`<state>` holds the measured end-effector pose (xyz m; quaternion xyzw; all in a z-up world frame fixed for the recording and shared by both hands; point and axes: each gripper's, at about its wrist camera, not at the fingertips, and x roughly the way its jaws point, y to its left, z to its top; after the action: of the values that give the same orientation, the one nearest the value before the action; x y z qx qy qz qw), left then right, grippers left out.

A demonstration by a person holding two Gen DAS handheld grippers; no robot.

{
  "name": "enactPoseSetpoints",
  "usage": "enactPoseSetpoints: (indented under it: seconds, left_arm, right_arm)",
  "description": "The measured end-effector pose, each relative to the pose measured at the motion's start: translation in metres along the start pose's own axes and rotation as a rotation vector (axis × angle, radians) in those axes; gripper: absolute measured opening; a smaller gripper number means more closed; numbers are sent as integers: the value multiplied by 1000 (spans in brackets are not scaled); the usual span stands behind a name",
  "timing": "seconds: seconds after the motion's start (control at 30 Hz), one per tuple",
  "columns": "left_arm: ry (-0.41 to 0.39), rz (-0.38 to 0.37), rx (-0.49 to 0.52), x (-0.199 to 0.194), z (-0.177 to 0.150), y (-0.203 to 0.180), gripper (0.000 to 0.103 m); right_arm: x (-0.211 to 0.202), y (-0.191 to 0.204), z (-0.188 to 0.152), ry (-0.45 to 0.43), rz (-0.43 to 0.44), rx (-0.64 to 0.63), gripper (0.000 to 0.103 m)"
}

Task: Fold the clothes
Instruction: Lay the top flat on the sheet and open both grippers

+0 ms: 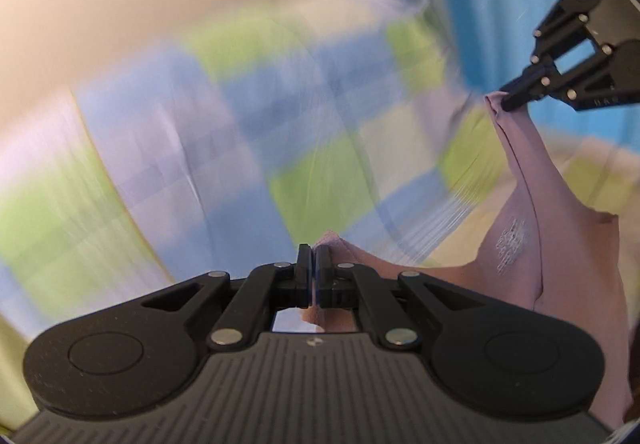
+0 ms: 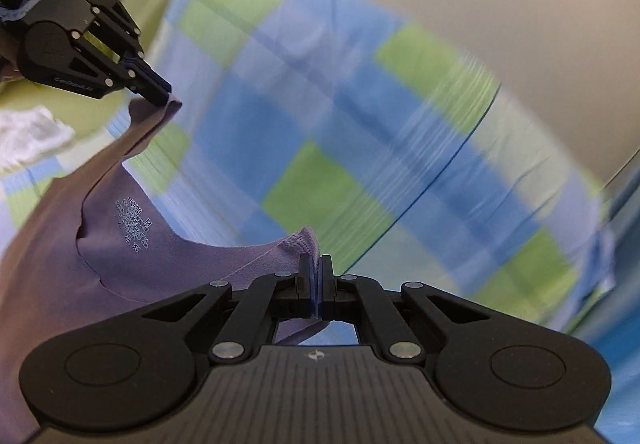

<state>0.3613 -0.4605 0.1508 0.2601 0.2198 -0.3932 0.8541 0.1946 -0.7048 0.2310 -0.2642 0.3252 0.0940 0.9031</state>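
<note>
1. The mauve garment (image 2: 132, 256), thin, light and limp, hangs lifted at 9 o'clock in the right wrist view.
2. Both shoulder corners are pinched: left gripper (image 2: 162, 97) and right gripper (image 2: 316, 272), jaws pressed together on cloth.
3. The checked bed sheet (image 2: 360, 124) lies beyond.

A bed (image 2: 360, 132) is seen below, covered by a checked sheet (image 1: 248, 148) in blue, green and pale lilac squares, heavily smeared by motion blur in both wrist views. A crumpled white cloth (image 2: 32, 136) is seen lying on the bed at the left edge of the right wrist view, beside a plain green patch.
</note>
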Motion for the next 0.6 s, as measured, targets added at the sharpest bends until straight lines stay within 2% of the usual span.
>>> enactPoseSetpoints:
  seconds: [0.1, 0.2, 0.23, 0.27, 0.33, 0.53, 0.6]
  left_arm:
    - [94, -5, -23, 94, -29, -4, 0]
    - [187, -24, -88, 146, -60, 6, 3]
    - [191, -30, -107, 146, -68, 9, 4]
    - [188, -37, -125, 141, -76, 12, 5]
    - [194, -51, -156, 128, -92, 15, 11]
    - [330, -73, -250, 63, -153, -2, 15]
    - [378, -79, -282, 47, -173, -11, 20]
  right_arm:
    - [98, 0, -28, 87, 11, 61, 0]
    - [141, 4, -58, 149, 11, 208, 7]
    - [155, 5, -68, 169, 10, 257, 8]
    - [163, 7, -77, 181, 11, 298, 12]
    - [157, 17, -87, 180, 23, 327, 18]
    - [107, 46, -136, 292, 78, 494, 25]
    - [96, 60, -159, 347, 89, 525, 34]
